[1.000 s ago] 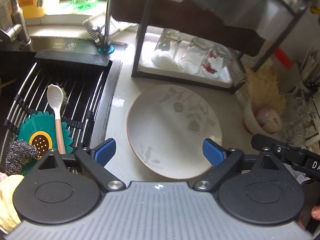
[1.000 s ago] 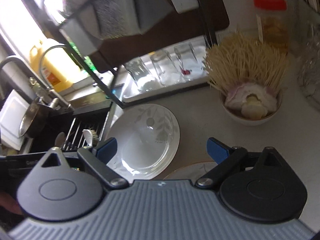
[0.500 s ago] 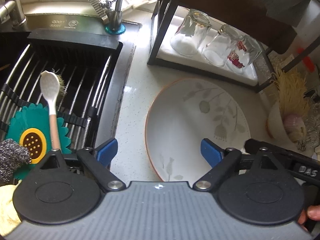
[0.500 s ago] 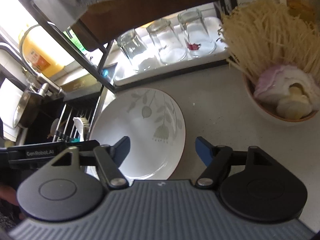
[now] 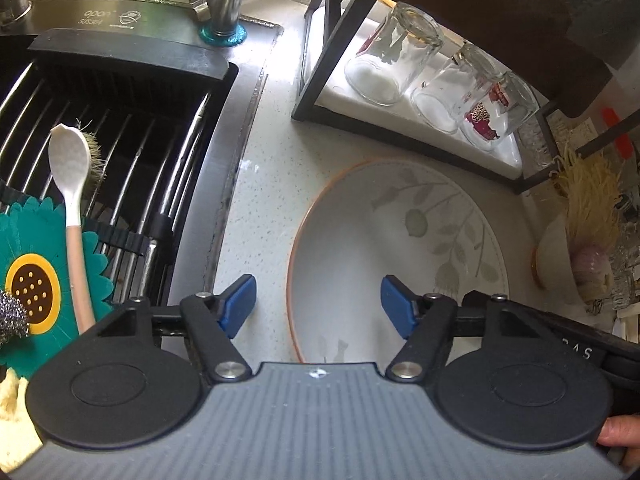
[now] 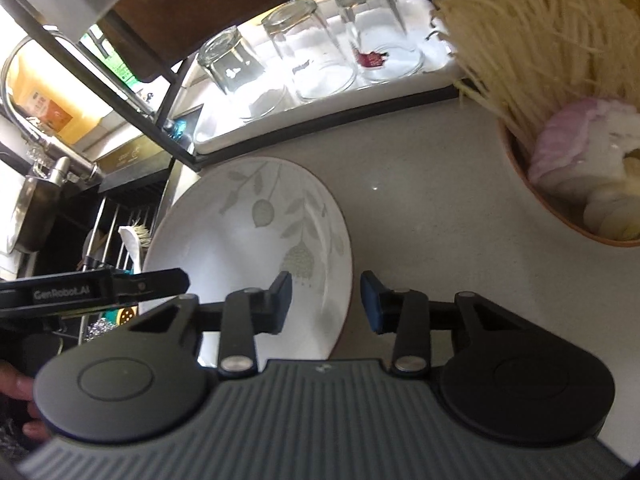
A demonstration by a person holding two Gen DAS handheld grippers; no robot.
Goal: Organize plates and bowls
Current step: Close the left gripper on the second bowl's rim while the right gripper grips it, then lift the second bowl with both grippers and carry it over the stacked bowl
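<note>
A white plate [image 5: 400, 248] with a grey leaf pattern and an orange rim lies flat on the speckled counter beside the sink. My left gripper [image 5: 318, 306] hangs low over its left edge. Its jaws are closing, with the rim between the blue pads and no pad pressing on it. In the right wrist view the same plate [image 6: 248, 240] shows its right edge between the pads of my right gripper [image 6: 326, 302]. Those jaws are also closing, with a gap still on both sides of the rim. The left gripper's black arm [image 6: 100, 288] reaches in over the plate's far side.
A sink rack [image 5: 120, 160] at the left holds a white spoon [image 5: 70, 168], a teal flower mat [image 5: 36, 272] and a steel scourer [image 5: 10, 316]. Upturned glasses [image 5: 384, 64] stand under a black shelf frame [image 5: 320, 60]. A bowl [image 6: 580, 184] of mushrooms and onion sits at the right.
Both grippers have come down and closer to the plate, one over each side. Both pairs of jaws have narrowed, the right pair more.
</note>
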